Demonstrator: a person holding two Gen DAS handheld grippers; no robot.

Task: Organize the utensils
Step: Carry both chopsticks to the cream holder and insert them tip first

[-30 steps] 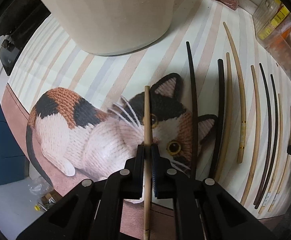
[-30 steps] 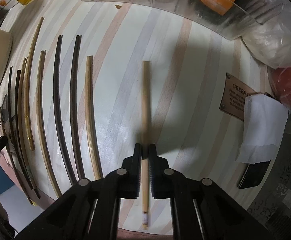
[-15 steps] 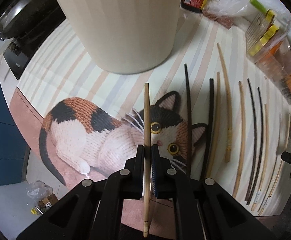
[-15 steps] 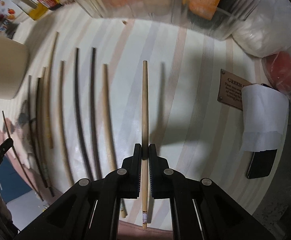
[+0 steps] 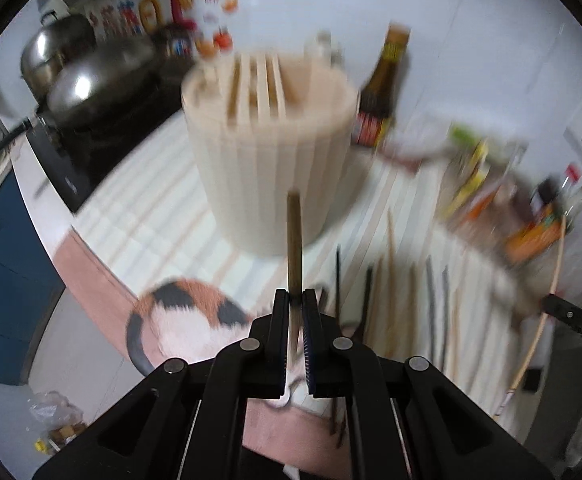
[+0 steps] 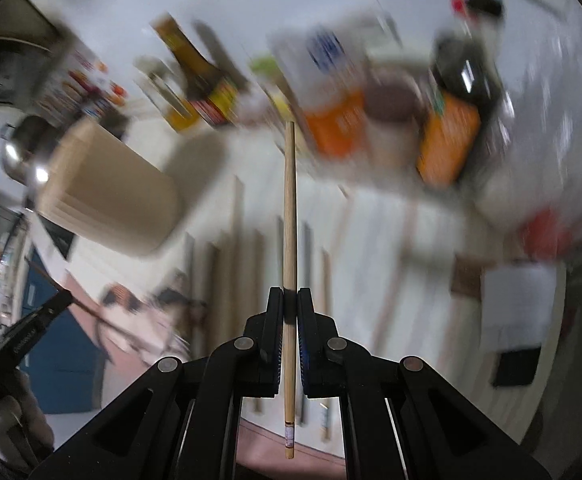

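Left wrist view: a wooden chopstick (image 5: 294,240) is clamped between the closed fingers of the left gripper (image 5: 296,300), its shaft running forward and up past the fingertips.
Holder: a beige ribbed holder (image 5: 269,160) is seen straight ahead of the left fingers, beyond the chopstick tip; upright slats or sticks show at its open top, though blur prevents telling which.
Loose chopsticks: a row of dark and light chopsticks (image 5: 387,280) is laid on the striped cloth (image 5: 163,200), ahead and to the right of the left fingers.
Cat mat: a calico cat mat (image 5: 187,312) is found low and to the left of the fingers.
Far right of the left view: the other tool's black tip is seen with a pale stick.
Right wrist view: a light wooden chopstick (image 6: 289,216) is gripped by the shut fingers of the right gripper (image 6: 289,300); it extends well forward of the tips and back beneath them.
Holder from the right: the holder (image 6: 111,196) is placed far to the left of the right fingers, tilted in the frame.
Step in hand: carrying is judged to be under way, both sticks lifted clear of the cloth.
Next move: each tip should be brought over the holder's open top, the stick stood upright, lowered inside, and only then released.
Risk: a tilted entry may catch on the rim or slats.
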